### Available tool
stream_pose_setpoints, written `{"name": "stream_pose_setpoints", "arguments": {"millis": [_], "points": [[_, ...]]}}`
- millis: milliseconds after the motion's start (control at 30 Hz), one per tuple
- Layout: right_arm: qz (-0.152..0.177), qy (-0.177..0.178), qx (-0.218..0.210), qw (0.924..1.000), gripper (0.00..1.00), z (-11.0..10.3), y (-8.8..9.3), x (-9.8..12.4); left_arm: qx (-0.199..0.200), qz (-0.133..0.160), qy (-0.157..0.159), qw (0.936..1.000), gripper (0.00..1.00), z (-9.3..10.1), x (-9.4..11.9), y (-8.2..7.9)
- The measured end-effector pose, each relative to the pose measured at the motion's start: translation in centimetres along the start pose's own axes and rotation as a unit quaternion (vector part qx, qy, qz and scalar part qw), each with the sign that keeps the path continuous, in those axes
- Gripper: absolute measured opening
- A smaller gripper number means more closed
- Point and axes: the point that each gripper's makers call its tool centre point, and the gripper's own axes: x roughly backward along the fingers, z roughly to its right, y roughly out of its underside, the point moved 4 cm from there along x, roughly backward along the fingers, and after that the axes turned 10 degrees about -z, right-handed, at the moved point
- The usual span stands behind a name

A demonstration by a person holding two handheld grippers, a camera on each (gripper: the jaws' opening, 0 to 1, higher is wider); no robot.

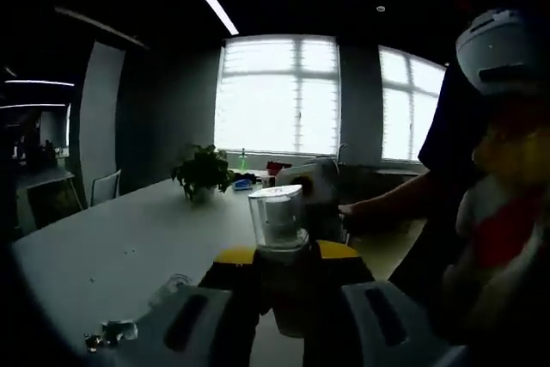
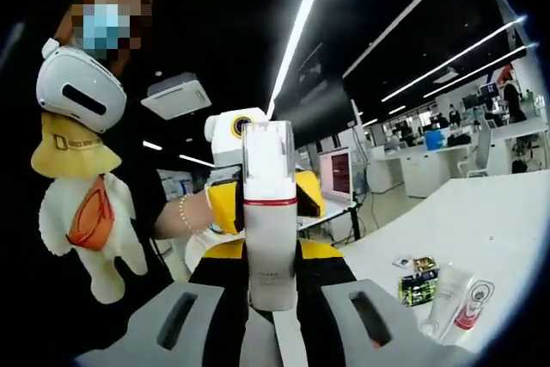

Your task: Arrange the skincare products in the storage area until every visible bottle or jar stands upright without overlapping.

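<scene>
A white bottle (image 2: 268,238) with a red band and a clear cap stands upright between my right gripper's (image 2: 268,255) jaws, which are shut on its body. Behind it the left gripper (image 2: 236,156) faces me, its yellow jaws flanking the bottle at the height of the band. In the left gripper view a clear-capped bottle (image 1: 278,219) rises from between my left gripper's (image 1: 284,257) yellow pads, gripped low on its dark body. Whether this is the same bottle I cannot tell. Two tubes (image 2: 454,298) lie on the white table (image 2: 490,221).
A person stands close with a hand (image 1: 369,212) reaching in, a plush toy (image 2: 86,204) hanging at the chest. Small dark packets (image 2: 417,285) lie by the tubes. A potted plant (image 1: 204,174) stands further along the table (image 1: 112,247), and clear bits (image 1: 112,333) lie near its edge.
</scene>
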Motion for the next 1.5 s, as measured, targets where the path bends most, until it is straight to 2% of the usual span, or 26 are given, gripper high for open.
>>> {"name": "stream_pose_setpoints", "arguments": {"millis": [33, 67, 267, 333, 367, 400, 433, 500, 533, 600, 700, 767, 800, 833, 900, 967, 1033, 1133, 1200, 1233, 1267, 1300, 1333, 1367, 1400, 1500], "points": [[-0.001, 0.0, 0.001, 1.0, 0.19, 0.0, 0.0, 0.0, -0.007, -0.001, -0.002, 1.0, 0.24, -0.1, -0.1, 0.0], [0.001, 0.014, 0.004, 0.9999, 0.19, 0.4, -0.2, 0.2, -0.015, 0.001, -0.02, 0.9997, 0.24, -0.4, 0.0, -0.1], [0.019, 0.037, 0.008, 0.9991, 0.2, 1.0, -1.0, 0.5, 0.002, 0.011, -0.075, 0.9971, 0.24, -0.9, 0.1, -0.9], [0.026, 0.059, 0.009, 0.9979, 0.21, 1.5, -1.3, 0.5, 0.021, 0.015, -0.106, 0.994, 0.24, -1.6, 0.3, -1.0], [0.031, 0.085, 0.006, 0.9959, 0.21, 1.8, -1.5, 0.6, 0.02, 0.016, -0.136, 0.9904, 0.24, -1.8, 0.2, -1.3], [0.03, 0.106, 0.011, 0.9939, 0.22, 2.1, -1.6, 0.7, 0.017, 0.015, -0.142, 0.9896, 0.24, -1.8, 0.2, -1.4], [0.029, 0.139, 0.026, 0.9894, 0.23, 2.4, -1.8, 0.7, 0.003, 0.011, -0.176, 0.9844, 0.24, -2.1, 0.1, -1.6], [0.013, 0.189, 0.057, 0.9802, 0.23, 2.5, -2.1, 0.6, -0.003, -0.001, -0.21, 0.9777, 0.24, -2.3, -0.1, -1.8], [0.012, 0.198, 0.059, 0.9784, 0.23, 2.6, -2.2, 0.6, -0.007, -0.001, -0.223, 0.9748, 0.24, -2.3, -0.2, -2.0], [0.005, 0.252, 0.062, 0.9656, 0.24, 2.8, -2.5, 0.5, -0.007, -0.004, -0.26, 0.9655, 0.24, -2.4, -0.4, -2.3], [0.015, 0.29, 0.054, 0.9555, 0.24, 2.8, -2.9, 0.5, -0.001, -0.007, -0.326, 0.9454, 0.24, -2.5, -0.6, -2.5], [0.007, 0.316, 0.074, 0.9458, 0.24, 3.0, -2.9, 0.8, 0.017, 0.002, -0.36, 0.9329, 0.24, -2.5, -0.7, -2.5], [0.013, 0.329, 0.07, 0.9418, 0.23, 3.1, -3.0, 0.9, 0.022, 0.007, -0.368, 0.9296, 0.24, -2.4, -0.7, -2.5], [0.02, 0.334, 0.057, 0.9405, 0.23, 3.2, -3.0, 1.0, 0.032, 0.014, -0.379, 0.9246, 0.24, -2.3, -0.8, -2.5], [0.041, 0.347, 0.019, 0.9368, 0.21, 3.2, -2.8, 1.3, 0.036, 0.015, -0.386, 0.9217, 0.24, -2.1, -1.0, -2.4], [0.042, 0.341, 0.015, 0.939, 0.21, 3.3, -2.5, 1.4, 0.032, 0.009, -0.402, 0.9153, 0.24, -1.9, -1.0, -2.2], [0.037, 0.333, 0.012, 0.9422, 0.2, 3.3, -2.1, 1.5, 0.037, 0.004, -0.407, 0.9126, 0.24, -1.8, -1.1, -1.9], [0.034, 0.305, 0.009, 0.9517, 0.2, 2.8, -2.0, 1.8, 0.047, 0.007, -0.411, 0.9102, 0.24, -1.5, -1.1, -1.8], [0.036, 0.291, 0.007, 0.9559, 0.2, 3.0, -1.9, 2.3, 0.043, 0.0, -0.41, 0.9111, 0.24, -1.2, -1.6, -1.9], [0.048, 0.27, -0.015, 0.9614, 0.2, 2.9, -1.9, 2.4, 0.035, -0.002, -0.407, 0.9128, 0.24, -1.1, -1.8, -2.0], [0.044, 0.266, -0.017, 0.9628, 0.2, 3.0, -1.8, 2.6, 0.021, -0.014, -0.396, 0.9179, 0.23, -1.0, -2.1, -2.0], [0.039, 0.256, -0.012, 0.9657, 0.2, 2.9, -1.5, 2.7, 0.027, -0.012, -0.395, 0.9184, 0.23, -1.1, -2.1, -2.0], [0.042, 0.254, -0.011, 0.9662, 0.2, 3.0, -1.4, 3.0, 0.028, -0.013, -0.385, 0.9224, 0.23, -1.1, -2.2, -2.0], [0.038, 0.228, -0.013, 0.9727, 0.19, 2.9, -1.2, 3.0, 0.029, -0.018, -0.356, 0.9341, 0.23, -1.1, -2.7, -1.7], [0.036, 0.23, -0.01, 0.9726, 0.19, 3.1, -1.0, 3.4, 0.045, -0.016, -0.343, 0.938, 0.23, -1.0, -2.8, -1.5], [0.027, 0.183, 0.005, 0.9828, 0.19, 2.9, -0.4, 4.1, 0.041, -0.021, -0.297, 0.9537, 0.23, -0.5, -3.6, -1.1]]}}
